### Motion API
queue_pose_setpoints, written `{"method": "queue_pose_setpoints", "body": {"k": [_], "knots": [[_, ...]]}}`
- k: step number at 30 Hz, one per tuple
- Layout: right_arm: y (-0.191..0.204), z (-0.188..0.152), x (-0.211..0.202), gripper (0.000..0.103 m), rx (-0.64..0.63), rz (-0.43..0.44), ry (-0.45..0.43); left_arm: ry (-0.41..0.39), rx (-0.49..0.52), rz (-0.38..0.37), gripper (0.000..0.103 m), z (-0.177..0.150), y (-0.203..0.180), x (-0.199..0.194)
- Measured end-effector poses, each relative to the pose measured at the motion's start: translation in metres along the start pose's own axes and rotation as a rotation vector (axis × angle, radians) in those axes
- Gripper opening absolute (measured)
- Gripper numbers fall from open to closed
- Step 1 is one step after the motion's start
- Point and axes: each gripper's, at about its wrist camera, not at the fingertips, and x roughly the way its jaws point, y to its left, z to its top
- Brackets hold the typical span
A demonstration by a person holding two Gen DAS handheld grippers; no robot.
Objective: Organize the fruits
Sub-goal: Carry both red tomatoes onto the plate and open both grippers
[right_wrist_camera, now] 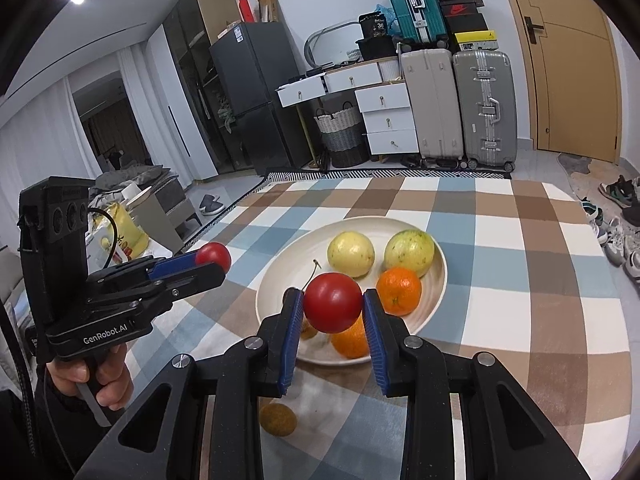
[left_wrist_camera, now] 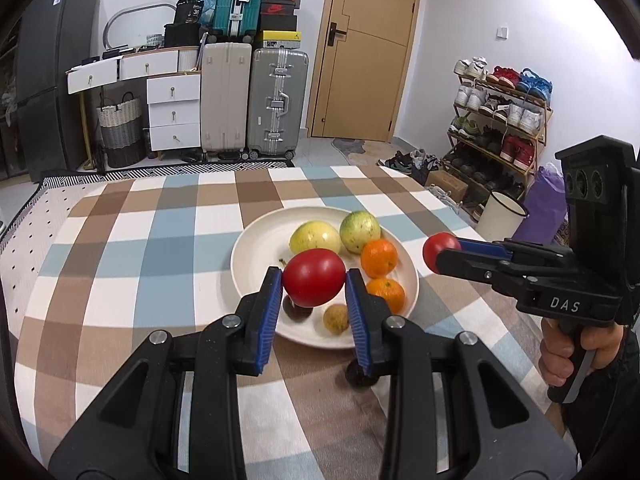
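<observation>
A cream plate (left_wrist_camera: 256, 248) (right_wrist_camera: 276, 288) on the checked tablecloth holds two yellow-green fruits (left_wrist_camera: 314, 237) (right_wrist_camera: 351, 254), two oranges (left_wrist_camera: 379, 258) (right_wrist_camera: 399, 291) and a small brown fruit (left_wrist_camera: 336, 319). My left gripper (left_wrist_camera: 314, 284) is shut on a red tomato (left_wrist_camera: 314, 282) above the plate's near side; it shows in the right wrist view (right_wrist_camera: 214, 260). My right gripper (right_wrist_camera: 333, 308) is shut on another red tomato (right_wrist_camera: 333, 307) over the plate's near edge; it shows in the left wrist view (left_wrist_camera: 440, 256). A small brown fruit (right_wrist_camera: 278, 419) lies on the cloth beneath the right gripper.
The table (left_wrist_camera: 120, 264) ends at the far side; suitcases (left_wrist_camera: 276, 104), drawers (left_wrist_camera: 174, 112) and a door (left_wrist_camera: 368, 48) stand beyond. A shoe rack (left_wrist_camera: 500, 120) and a white bucket (left_wrist_camera: 502, 216) stand to the right.
</observation>
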Motion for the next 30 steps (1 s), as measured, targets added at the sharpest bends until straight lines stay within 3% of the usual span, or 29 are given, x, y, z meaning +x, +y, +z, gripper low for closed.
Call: {"method": "queue_pose_setpoints", "body": {"k": [13, 30], "knots": [[-0.002, 0.011, 0.012, 0.031, 0.019, -0.017, -0.011, -0.042, -0.004, 0.018, 0.029, 0.018, 0.005, 0.028], [-0.010, 0.015, 0.046, 0.031, 0.050, -0.033, 0.015, -0.005, 0.004, 0.005, 0.029, 0.017, 0.003, 0.075]]}}
